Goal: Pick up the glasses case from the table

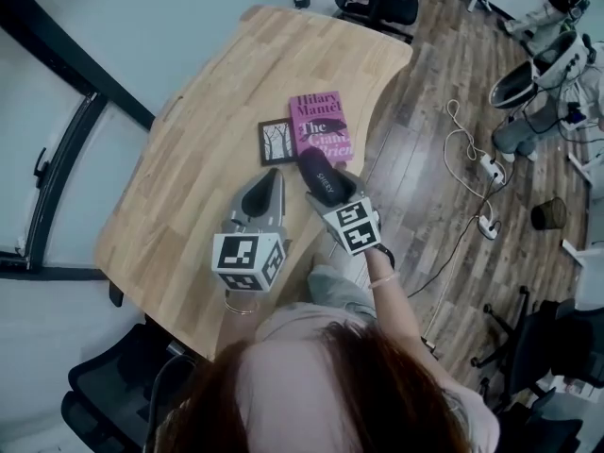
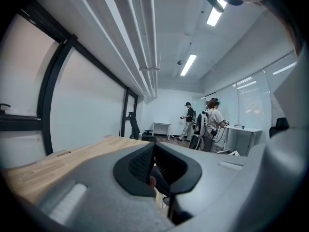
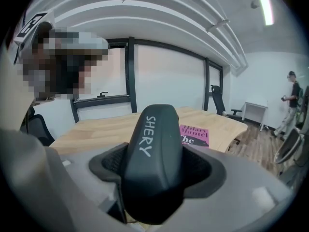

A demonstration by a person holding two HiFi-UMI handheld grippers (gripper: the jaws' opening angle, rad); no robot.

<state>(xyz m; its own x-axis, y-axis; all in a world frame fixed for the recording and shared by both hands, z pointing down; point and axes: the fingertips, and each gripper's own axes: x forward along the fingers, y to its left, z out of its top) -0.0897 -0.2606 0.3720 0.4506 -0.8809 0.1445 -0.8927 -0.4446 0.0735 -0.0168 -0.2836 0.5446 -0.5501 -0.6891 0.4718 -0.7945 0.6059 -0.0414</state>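
Observation:
The glasses case (image 1: 319, 176) is dark and oblong, with "SHERY" in white on it. My right gripper (image 1: 327, 192) is shut on it and holds it off the wooden table (image 1: 189, 177), just in front of a pink book (image 1: 319, 121). In the right gripper view the case (image 3: 154, 149) sticks out between the jaws of the right gripper (image 3: 154, 170) and hides part of the book (image 3: 194, 135). My left gripper (image 1: 270, 182) hovers beside it to the left. Seen in the left gripper view, the left gripper (image 2: 153, 151) has its tips together and holds nothing.
A small dark framed picture (image 1: 276, 141) lies left of the book. Office chairs stand at the table's far end (image 1: 377, 3) and near left corner (image 1: 113, 385). Cables and a power strip (image 1: 486, 168) lie on the floor to the right. People (image 2: 212, 124) stand far off.

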